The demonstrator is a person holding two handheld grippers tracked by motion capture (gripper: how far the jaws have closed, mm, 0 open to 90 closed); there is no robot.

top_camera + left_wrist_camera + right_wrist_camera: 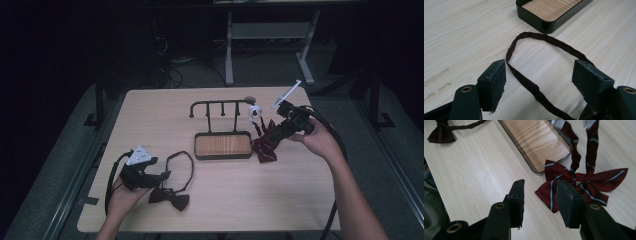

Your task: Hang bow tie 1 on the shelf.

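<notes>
Left gripper (161, 176) near table's front edge, jaws spread wide over dark bow tie's strap (529, 82); bow (170, 198) just beside. Right gripper (266, 140) parted, empty, above striped bow tie (576, 182) beside tray (223, 156). Both soft, limp, light; probably best pinched at centre knot.

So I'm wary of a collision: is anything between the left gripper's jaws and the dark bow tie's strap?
Nothing visible. The left gripper has its jaws open on either side of the strap, with bare table around it; the tray sits farther ahead.
</notes>
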